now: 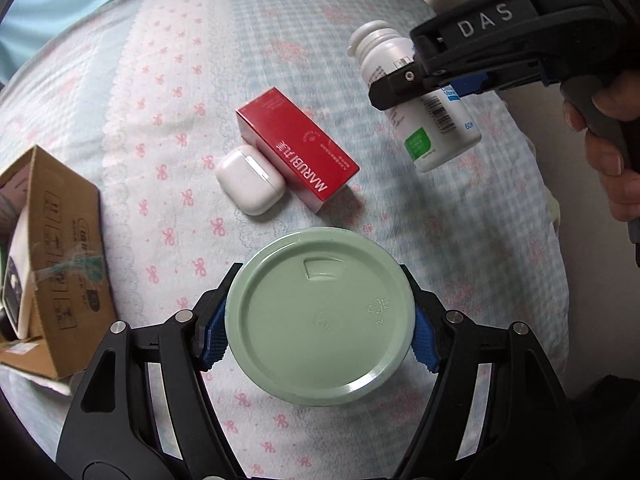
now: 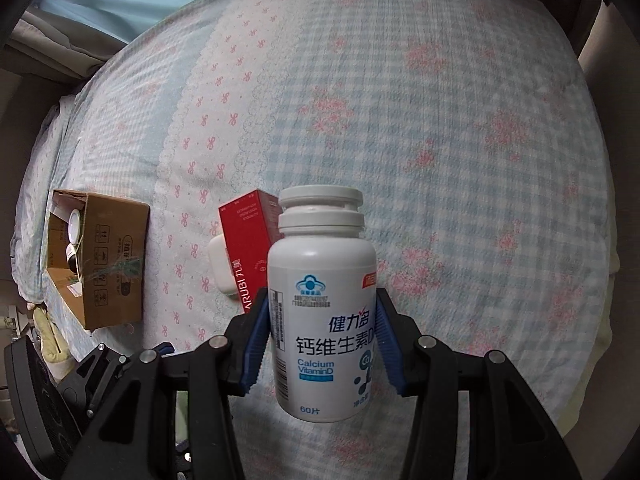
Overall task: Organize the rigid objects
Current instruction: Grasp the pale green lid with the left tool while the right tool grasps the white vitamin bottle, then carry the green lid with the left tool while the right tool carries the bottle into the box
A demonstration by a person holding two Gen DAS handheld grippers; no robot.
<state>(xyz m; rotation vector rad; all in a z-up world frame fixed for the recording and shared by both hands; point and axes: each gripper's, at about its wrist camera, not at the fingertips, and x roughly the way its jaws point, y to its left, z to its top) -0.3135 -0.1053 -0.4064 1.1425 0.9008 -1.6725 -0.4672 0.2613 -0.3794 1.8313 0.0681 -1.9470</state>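
We held calcium bottle (image 2: 322,308) in right gripper (image 2: 322,344), green lid (image 1: 320,316) in left gripper (image 1: 320,332), both jaws clamped; should lower gently into cardboard box (image 2: 114,256), left of red MARUBI carton (image 1: 296,148).

Earbud case (image 1: 250,185) touches box (image 1: 296,150) on its left, both on bedspread (image 1: 160,80). Carton (image 1: 60,264) well left. Jar (image 1: 320,316) nearest camera; bottle (image 1: 416,96) right.
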